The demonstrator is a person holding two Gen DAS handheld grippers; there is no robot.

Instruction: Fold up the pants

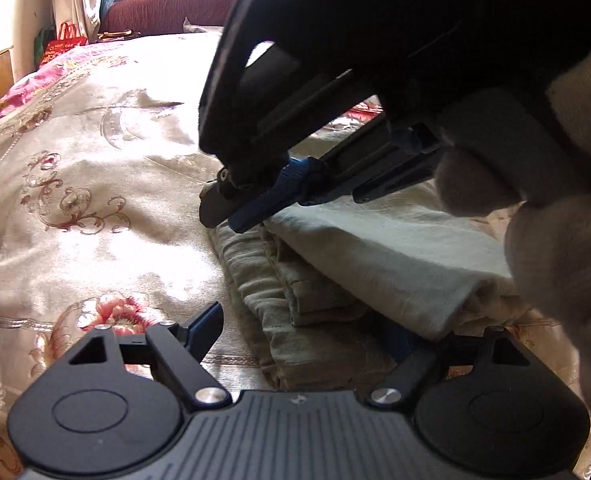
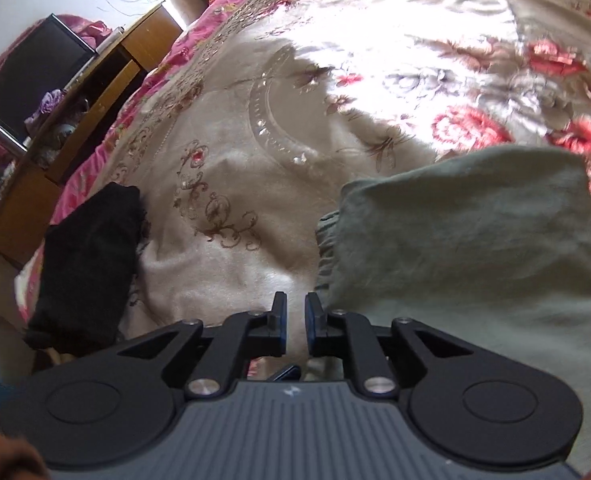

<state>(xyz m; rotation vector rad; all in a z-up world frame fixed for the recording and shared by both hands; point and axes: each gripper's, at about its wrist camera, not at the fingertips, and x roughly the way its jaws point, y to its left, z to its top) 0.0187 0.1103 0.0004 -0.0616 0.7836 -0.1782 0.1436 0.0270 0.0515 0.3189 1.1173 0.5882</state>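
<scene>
The pale greenish pants [image 1: 375, 248] lie folded into a thick stack on the floral bedspread [image 1: 95, 160]. My left gripper [image 1: 303, 332] stands wide open at the stack's near end. Its left finger rests on the bedspread beside the cloth, and its right finger is partly hidden under the fold. My right gripper [image 1: 219, 212], held by a gloved hand [image 1: 555, 240], points down at the stack's far left corner. In the right wrist view the right gripper [image 2: 295, 312] shows a narrow gap with nothing in it, and the pants [image 2: 475, 248] lie just to its right.
A black garment [image 2: 87, 260] lies near the bed's left edge. A wooden cabinet [image 2: 107, 92] stands beyond that edge. A maroon sofa [image 1: 167, 8] and a red bag [image 1: 63, 40] are past the far side of the bed.
</scene>
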